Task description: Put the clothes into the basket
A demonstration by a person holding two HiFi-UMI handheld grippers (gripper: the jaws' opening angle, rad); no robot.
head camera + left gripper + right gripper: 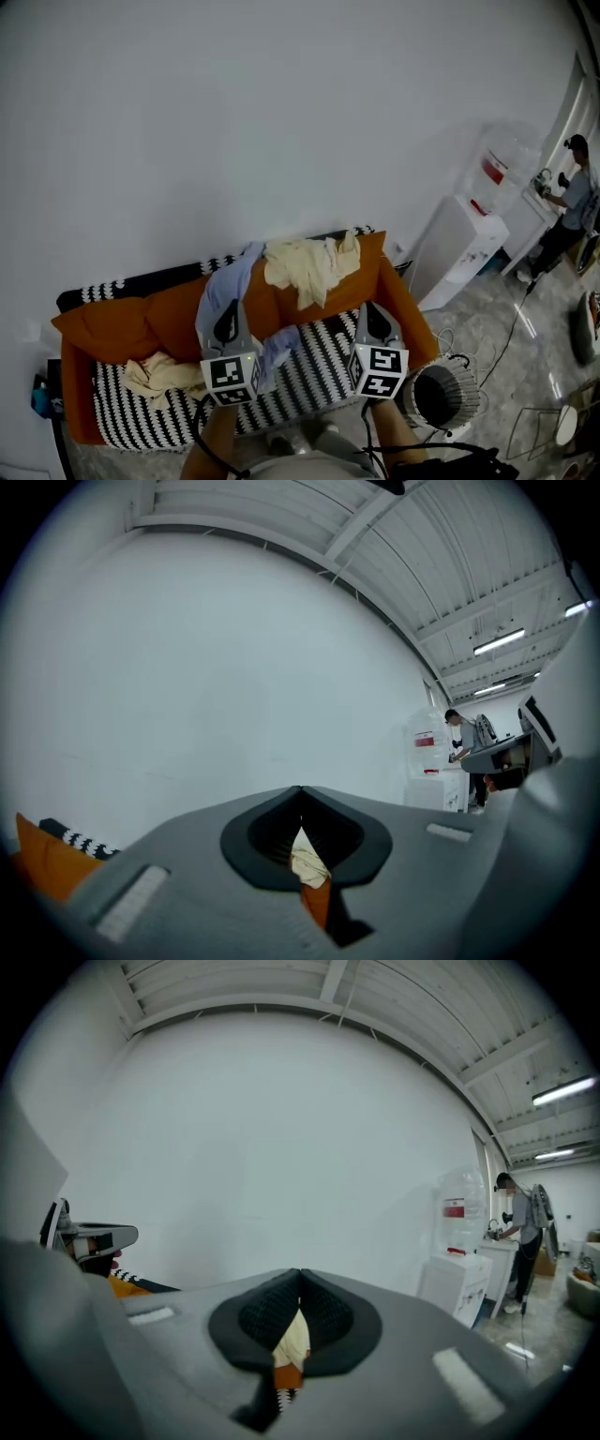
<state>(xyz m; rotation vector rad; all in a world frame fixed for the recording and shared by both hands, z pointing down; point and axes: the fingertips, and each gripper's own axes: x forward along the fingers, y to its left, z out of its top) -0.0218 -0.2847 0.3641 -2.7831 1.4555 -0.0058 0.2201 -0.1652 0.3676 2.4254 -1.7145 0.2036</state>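
OK, a white wall [281, 112] fills most of the head view. Below it is an orange sofa [122, 328] w/ a b/w striped cover [309, 375] on the seat.

The clothes are all on the sofa:
- **Blue garment** [220, 291] hangs over the backrest. Its long axis runs from the top edge down toward the seat, and its lower end is just beside the L claw [228, 311].
- **Cream garment** [305, 262] is spread along the backrest top, long axis side to side, w/ folds hanging down the front.
- **2nd cream garment** [159, 373] lies crumpled at the seat's left end, no clear axis.

A white water dispenser [459, 253] stands right of the sofa. The red label on its bottle [494, 169] is too small to read.

The basket [441, 396] sits upright on the floor at the sofa's right end, mouth up.

The L claw and R claw [371, 311] both point at the backrest. Their jaws are closed tip to tip, w/ nothing gripped. The marker cubes [378, 370] carry b/w square patterns.
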